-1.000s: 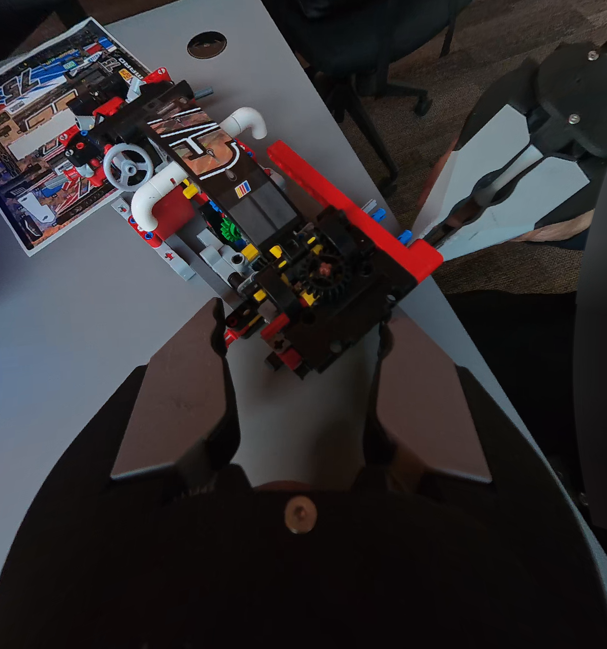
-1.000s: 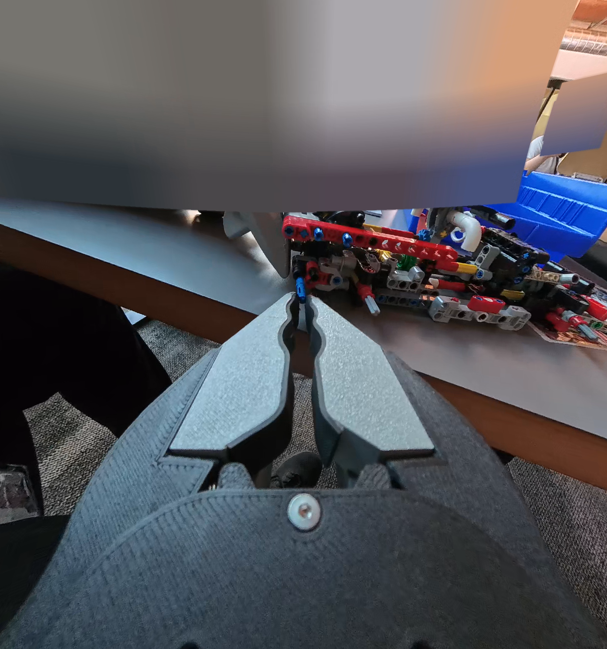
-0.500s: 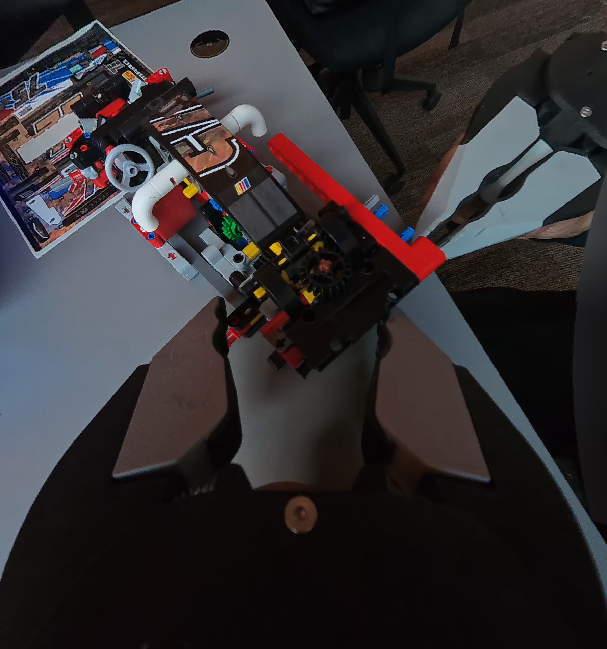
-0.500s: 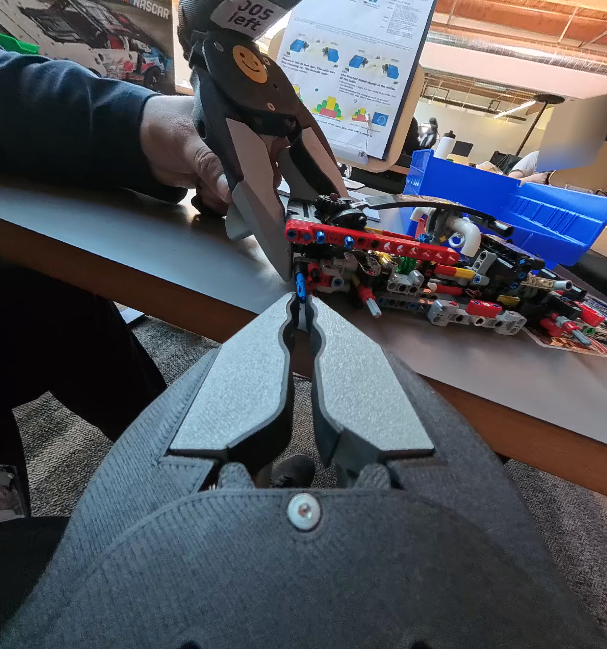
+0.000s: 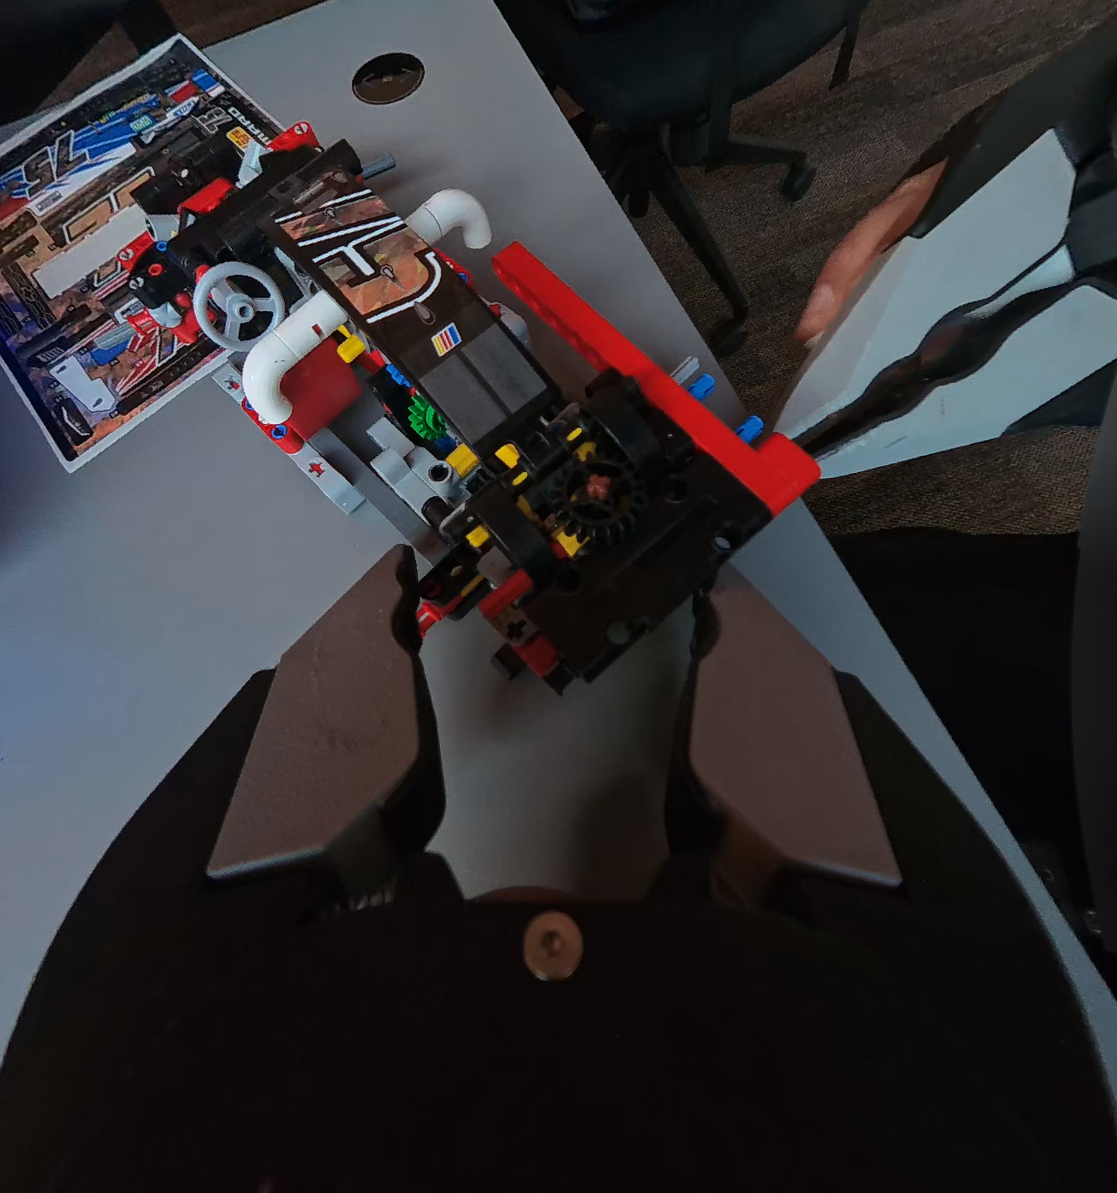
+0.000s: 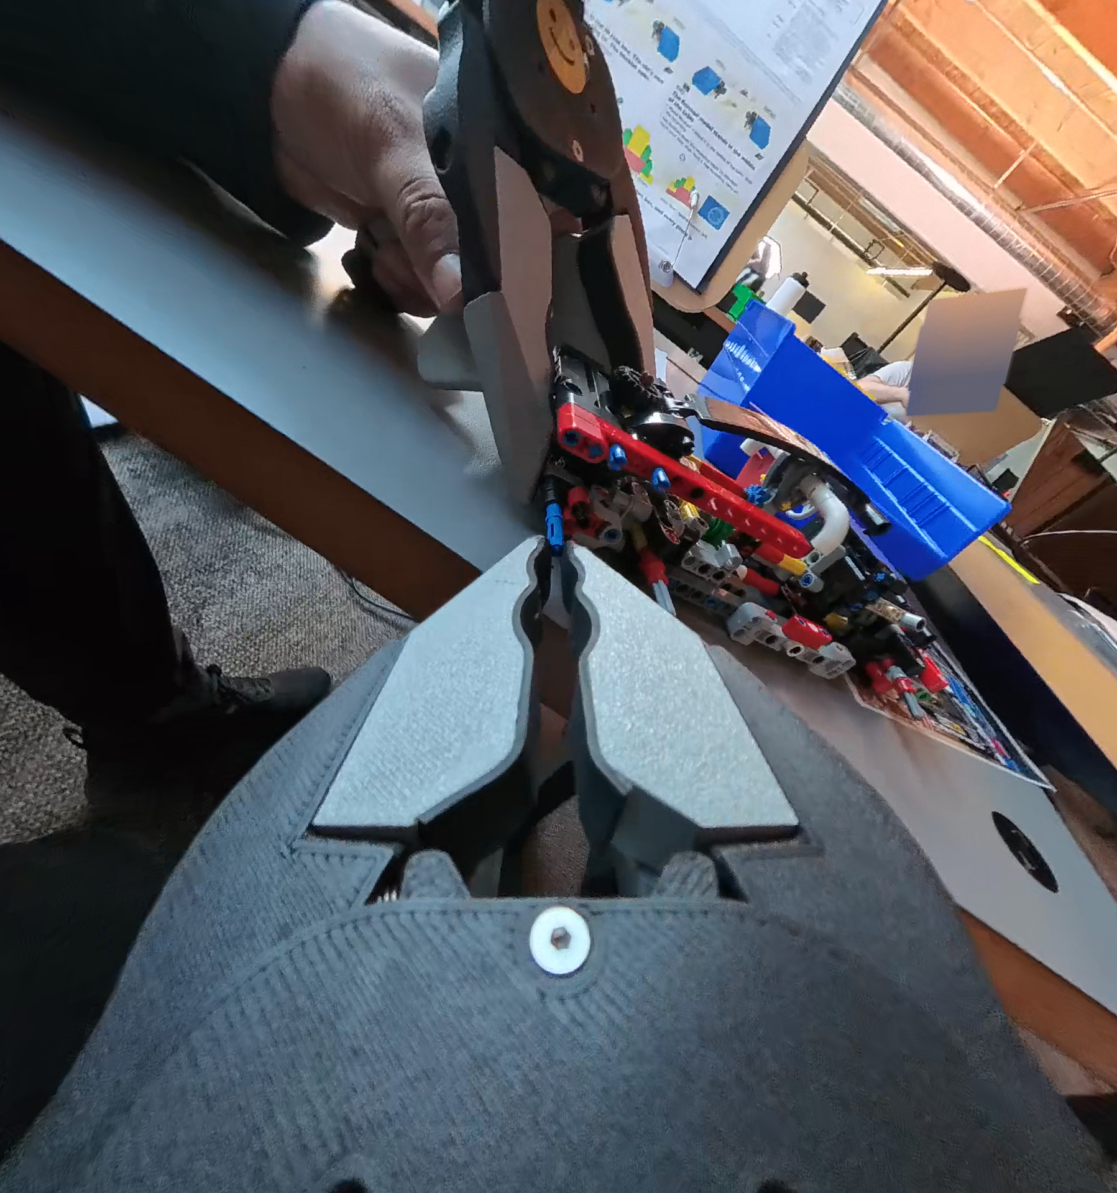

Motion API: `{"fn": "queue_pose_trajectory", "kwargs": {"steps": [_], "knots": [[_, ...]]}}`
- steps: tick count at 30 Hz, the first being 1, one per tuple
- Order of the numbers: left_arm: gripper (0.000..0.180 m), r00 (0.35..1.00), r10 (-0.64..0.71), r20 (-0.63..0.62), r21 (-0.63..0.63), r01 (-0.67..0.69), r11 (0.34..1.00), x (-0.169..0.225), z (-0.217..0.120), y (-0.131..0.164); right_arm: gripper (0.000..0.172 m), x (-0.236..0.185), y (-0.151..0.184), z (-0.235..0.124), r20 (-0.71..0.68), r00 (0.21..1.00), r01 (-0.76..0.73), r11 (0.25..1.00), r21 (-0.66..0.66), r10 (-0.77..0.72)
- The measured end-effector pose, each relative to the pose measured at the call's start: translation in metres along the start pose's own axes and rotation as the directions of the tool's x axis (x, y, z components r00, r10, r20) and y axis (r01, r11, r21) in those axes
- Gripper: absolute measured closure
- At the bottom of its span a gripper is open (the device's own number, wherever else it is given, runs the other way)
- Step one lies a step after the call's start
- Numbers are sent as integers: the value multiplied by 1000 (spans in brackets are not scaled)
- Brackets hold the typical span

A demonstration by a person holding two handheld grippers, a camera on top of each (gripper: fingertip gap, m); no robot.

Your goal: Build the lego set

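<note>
A brick-built car chassis (image 5: 478,387) with a long red beam, white pipes and black gears lies on the grey table (image 5: 123,613). My left gripper (image 5: 552,591) stands wide, its two fingertips pressed on either side of the chassis's black rear frame. The right wrist view shows its near finger (image 6: 517,387) against that end of the chassis (image 6: 704,516). My right gripper (image 6: 554,555) is shut on a small blue pin (image 6: 552,521) and holds it at the chassis's lower rear corner. In the left wrist view the right gripper (image 5: 801,442) meets the end of the red beam, by the blue pin (image 5: 750,426).
A printed sheet (image 5: 58,258) lies under the chassis's far end. A blue bin (image 6: 865,452) stands behind it. The table has a round cable hole (image 5: 388,77), and its edge runs close by the chassis. An office chair (image 5: 672,97) stands on the carpet beyond.
My right gripper has rolled and come closer to the chassis's corner, the blue pin still in its tips. My left gripper has stayed on the rear frame, its jaws drawing in slightly.
</note>
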State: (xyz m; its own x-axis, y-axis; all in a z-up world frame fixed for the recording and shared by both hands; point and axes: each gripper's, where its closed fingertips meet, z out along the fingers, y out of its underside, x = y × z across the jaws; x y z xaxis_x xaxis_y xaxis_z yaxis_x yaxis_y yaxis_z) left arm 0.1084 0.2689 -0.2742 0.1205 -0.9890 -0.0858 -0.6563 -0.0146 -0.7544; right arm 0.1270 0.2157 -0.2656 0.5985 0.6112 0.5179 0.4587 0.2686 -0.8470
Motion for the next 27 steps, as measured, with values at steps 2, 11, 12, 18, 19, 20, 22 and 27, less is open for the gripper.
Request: {"fn": "queue_pose_trajectory", "kwargs": {"steps": [2,11,12,18,19,20,22,27], "knots": [[96,1000,0,2,0,0,1000,0,0,0,171,0,1,0,2,999,39,999,-19,-39],[96,1000,-2,8,-2,2,1000,-1,0,0,171,0,0,1,31,998,-60,998,-11,60],[96,1000,-2,9,-3,2,1000,-1,0,0,172,0,0,1,46,992,-116,993,-7,116],[96,1000,-6,12,-3,6,1000,-1,1,0,172,1,3,2,133,914,-391,920,35,384],[96,1000,-6,14,-3,6,1000,-1,1,0,172,1,3,1,130,915,-390,920,37,383],[96,1000,-8,15,-3,8,1000,-1,1,0,172,0,3,1,120,924,-368,929,35,362],[96,1000,-7,14,-4,8,1000,-1,1,0,172,0,4,1,96,954,-287,958,22,284],[96,1000,-8,14,-4,8,1000,-1,1,0,172,3,4,2,30,999,25,1000,6,-25]]}}
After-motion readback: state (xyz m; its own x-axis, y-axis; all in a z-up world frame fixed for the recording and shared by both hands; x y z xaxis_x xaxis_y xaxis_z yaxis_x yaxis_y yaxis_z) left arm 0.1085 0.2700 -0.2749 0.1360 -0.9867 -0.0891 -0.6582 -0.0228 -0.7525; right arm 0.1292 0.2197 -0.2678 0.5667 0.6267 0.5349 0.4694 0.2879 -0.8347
